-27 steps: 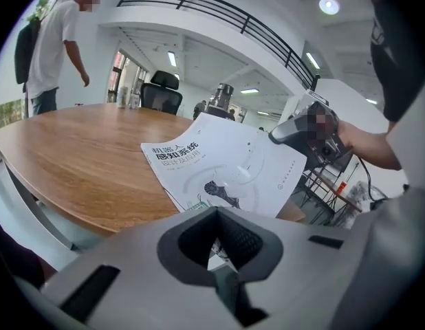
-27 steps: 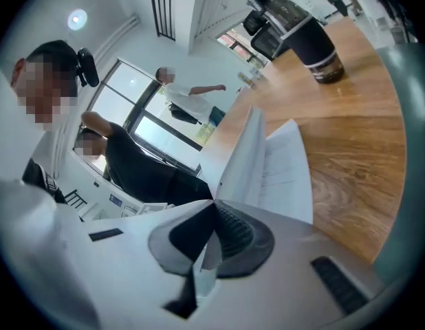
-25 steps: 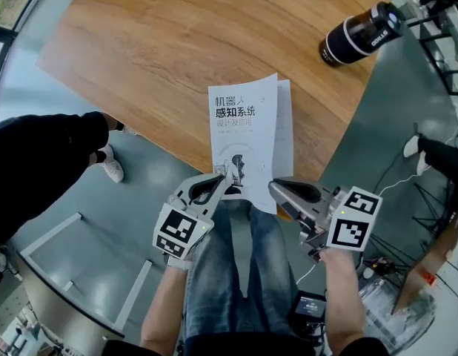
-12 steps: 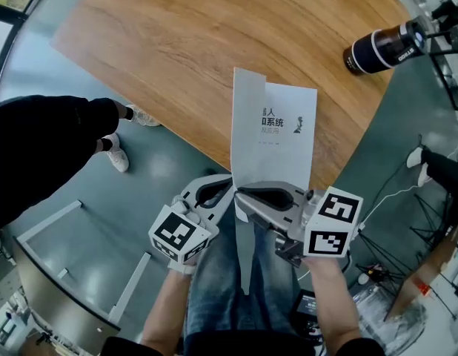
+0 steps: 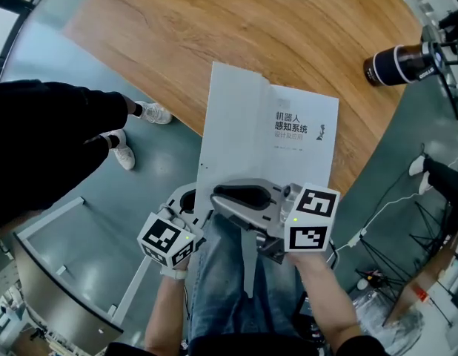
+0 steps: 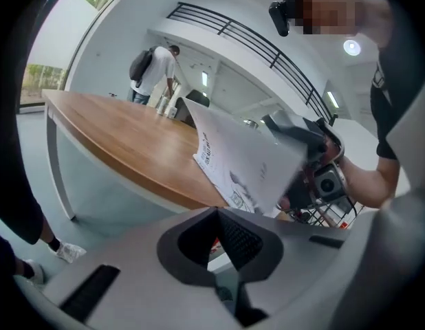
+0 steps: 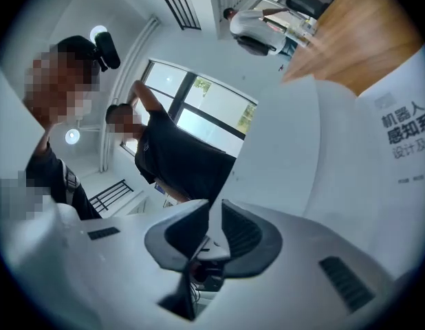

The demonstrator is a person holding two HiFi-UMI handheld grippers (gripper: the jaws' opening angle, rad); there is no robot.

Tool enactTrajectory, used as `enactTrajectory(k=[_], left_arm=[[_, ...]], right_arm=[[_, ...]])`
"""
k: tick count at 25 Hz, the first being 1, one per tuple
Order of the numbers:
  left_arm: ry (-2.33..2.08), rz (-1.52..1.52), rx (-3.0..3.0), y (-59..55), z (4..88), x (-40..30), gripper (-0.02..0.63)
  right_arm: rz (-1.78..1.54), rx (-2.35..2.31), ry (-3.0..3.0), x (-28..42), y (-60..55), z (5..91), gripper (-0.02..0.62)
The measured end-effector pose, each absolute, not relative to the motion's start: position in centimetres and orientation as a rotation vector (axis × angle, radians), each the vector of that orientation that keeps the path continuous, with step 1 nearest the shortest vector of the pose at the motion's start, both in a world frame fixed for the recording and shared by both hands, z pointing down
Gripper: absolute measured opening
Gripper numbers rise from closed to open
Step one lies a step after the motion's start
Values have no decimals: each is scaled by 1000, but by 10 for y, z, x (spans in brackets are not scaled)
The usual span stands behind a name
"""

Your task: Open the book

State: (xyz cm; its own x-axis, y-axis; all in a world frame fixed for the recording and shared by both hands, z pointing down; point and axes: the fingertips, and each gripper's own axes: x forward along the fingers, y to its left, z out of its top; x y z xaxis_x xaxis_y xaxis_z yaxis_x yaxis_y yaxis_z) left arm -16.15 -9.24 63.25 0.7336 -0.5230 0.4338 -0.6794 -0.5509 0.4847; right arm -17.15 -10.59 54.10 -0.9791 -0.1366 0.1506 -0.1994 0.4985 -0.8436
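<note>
A white paperback lies at the near edge of the wooden table (image 5: 214, 28), its title page (image 5: 299, 147) showing. Its front cover (image 5: 229, 124) is turned over to the left and hangs past the table edge. My right gripper (image 5: 214, 196) points left at the cover's lower edge. In the right gripper view the cover (image 7: 295, 136) runs between the jaws of the right gripper (image 7: 214, 208), which are opening, with a gap beside the sheet. My left gripper (image 5: 190, 199) sits low beside it, shut on nothing. From the left gripper (image 6: 219, 212) the book (image 6: 240, 160) is farther off.
A dark bottle (image 5: 403, 61) lies on its side at the table's far right. A person in black (image 5: 44, 139) stands left of the table. My jeans-clad legs (image 5: 229, 288) are below the grippers. Cables lie on the floor at the right.
The cover has swung from closed over to the left, laying the title page bare. My right gripper moved left with it and its jaws have parted. The left gripper drifted left and lower.
</note>
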Motion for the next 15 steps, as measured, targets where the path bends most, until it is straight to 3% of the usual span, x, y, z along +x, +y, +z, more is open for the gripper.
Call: enactTrajectory(k=[7,15], left_arm=[[-1045,424,2200,-83,648,-228,6],[-1329,481,2287,-133,583,-257,6]], right_arm=[[1396,333,-2573,-182,-88,577,41],[1111,665,-2417,-75,-121,591,69]])
